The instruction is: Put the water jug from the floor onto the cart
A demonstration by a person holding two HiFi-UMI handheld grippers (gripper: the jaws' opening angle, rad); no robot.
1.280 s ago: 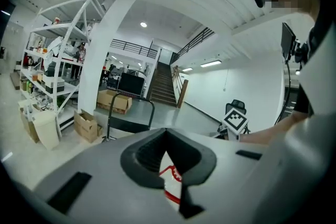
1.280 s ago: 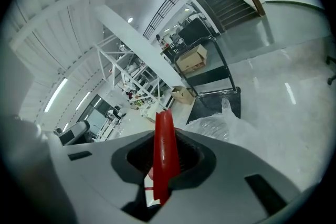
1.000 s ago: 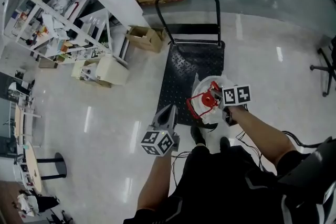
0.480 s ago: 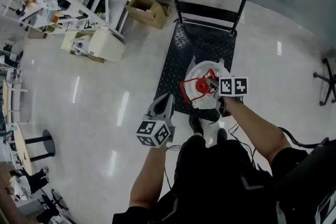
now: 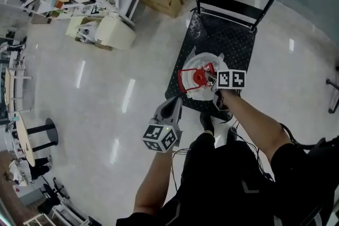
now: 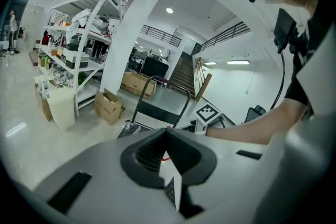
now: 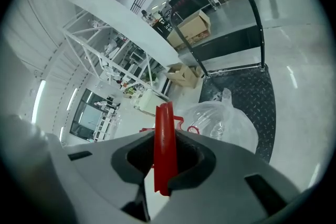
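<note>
Below, the water jug (image 5: 203, 92) is carried by its red handle (image 5: 190, 78), clamped in the right gripper (image 5: 210, 80), over the near end of the cart (image 5: 228, 39); the left gripper (image 5: 173, 106), jaws together and empty, is seen near-left.

Water jug (image 5: 198, 91) moved farther over cart (image 5: 222, 34) (forward).

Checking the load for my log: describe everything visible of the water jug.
The jug is clear plastic and rounded, seemingly sheathed in a crinkled clear bag, with a red cap and a red carry handle. The right hand-held gripper is shut on that handle. The jug is upright over the near end of the black cart; whether it rests on the deck can't be judged.
</note>
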